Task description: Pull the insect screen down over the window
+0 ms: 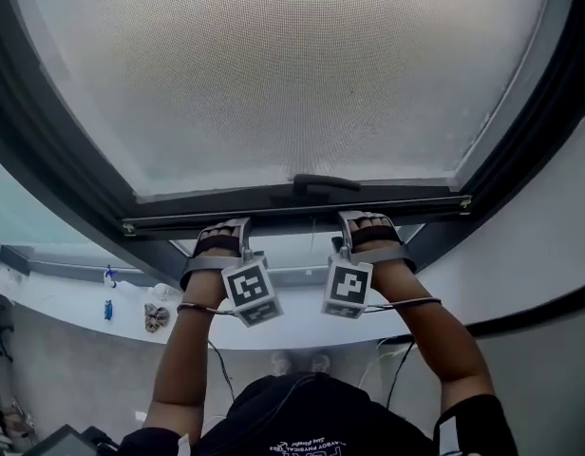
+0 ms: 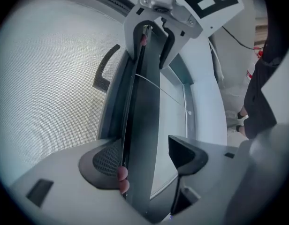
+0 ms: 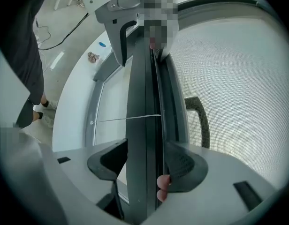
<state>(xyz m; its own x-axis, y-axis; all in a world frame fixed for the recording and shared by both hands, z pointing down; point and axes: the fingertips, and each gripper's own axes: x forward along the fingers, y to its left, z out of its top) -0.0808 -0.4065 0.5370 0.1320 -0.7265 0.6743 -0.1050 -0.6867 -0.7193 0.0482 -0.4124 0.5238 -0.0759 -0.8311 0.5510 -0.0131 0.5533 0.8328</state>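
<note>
Straddling the bottom bar (image 1: pixel 292 214) of the insect screen (image 1: pixel 283 74), both tools sit side by side just below its central handle (image 1: pixel 326 182). The left tool (image 2: pixel 145 161) is released: one pad (image 2: pixel 104 161) lies against the bar, the other stands clear. The right tool (image 3: pixel 145 165) is clenched on the bar, touching both sides. A strip of glass (image 1: pixel 292 250) shows beneath the bar.
</note>
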